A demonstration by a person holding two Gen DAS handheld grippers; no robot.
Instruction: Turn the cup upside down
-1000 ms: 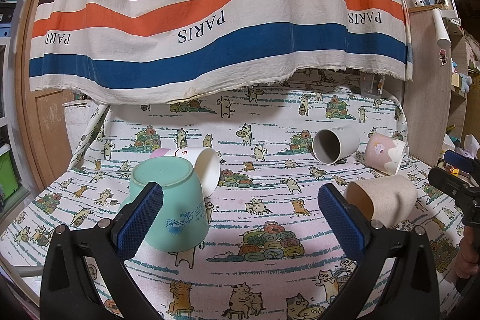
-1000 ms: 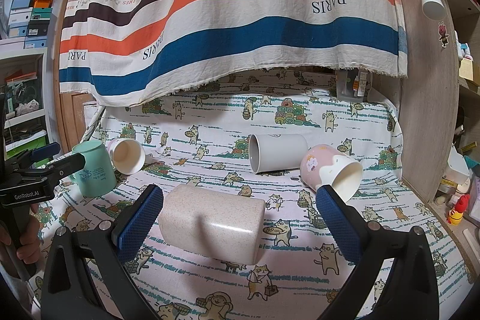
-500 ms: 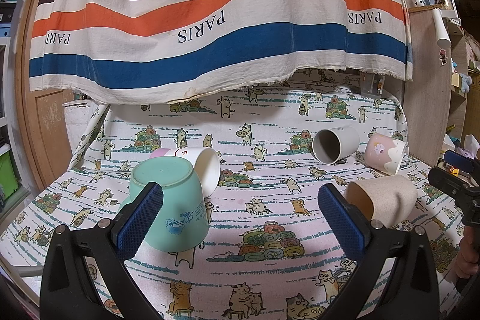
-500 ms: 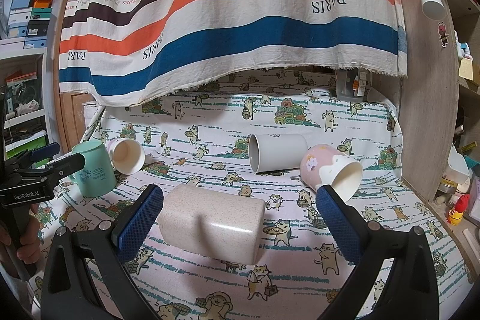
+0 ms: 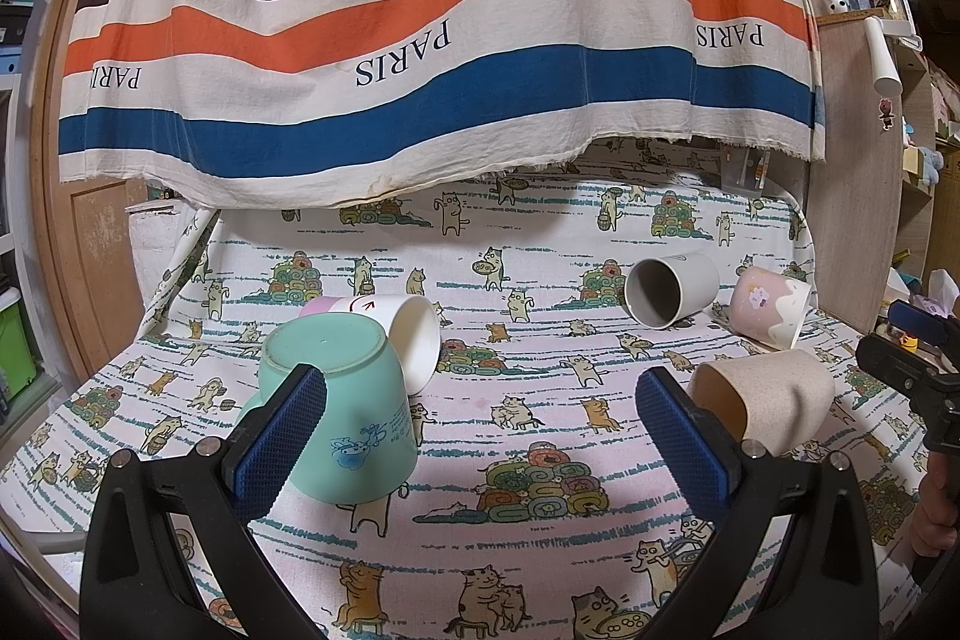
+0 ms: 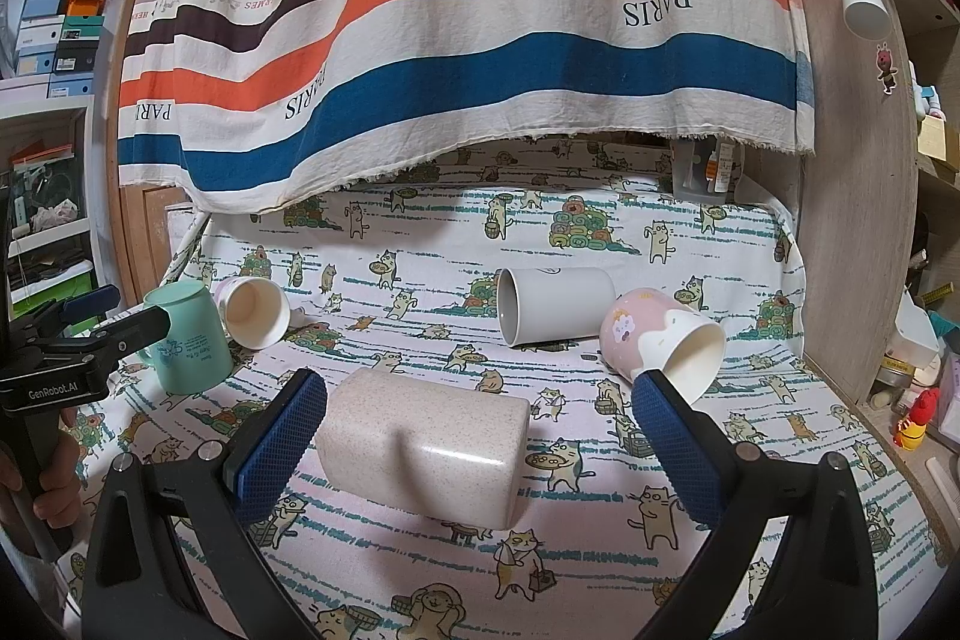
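A cloth with cartoon cats (image 5: 516, 382) covers the table, and a big striped sheet (image 5: 420, 40) hangs over the far edge like a curtain.

Close to us, the left gripper (image 5: 480, 424) has its blue pads spread wide and holds nothing. The green cup (image 5: 342, 400) stands upside down just past its left pad, bottom up. There is bare cloth between the two pads.

The right gripper (image 6: 480, 430) is spread wide too. The speckled beige cup (image 6: 420, 448) lies on its side between its pads, with a gap on each side.

A little farther back, a white cup with a pink bottom (image 5: 402, 334) lies on its side, right behind the green cup. On the right lie a grey cup (image 6: 552, 304) and a pink and white cup (image 6: 654, 340), close together. The pink one is near the table's right edge, by a wooden board (image 6: 852, 220).

The middle of the table, out to the back, is just cloth.
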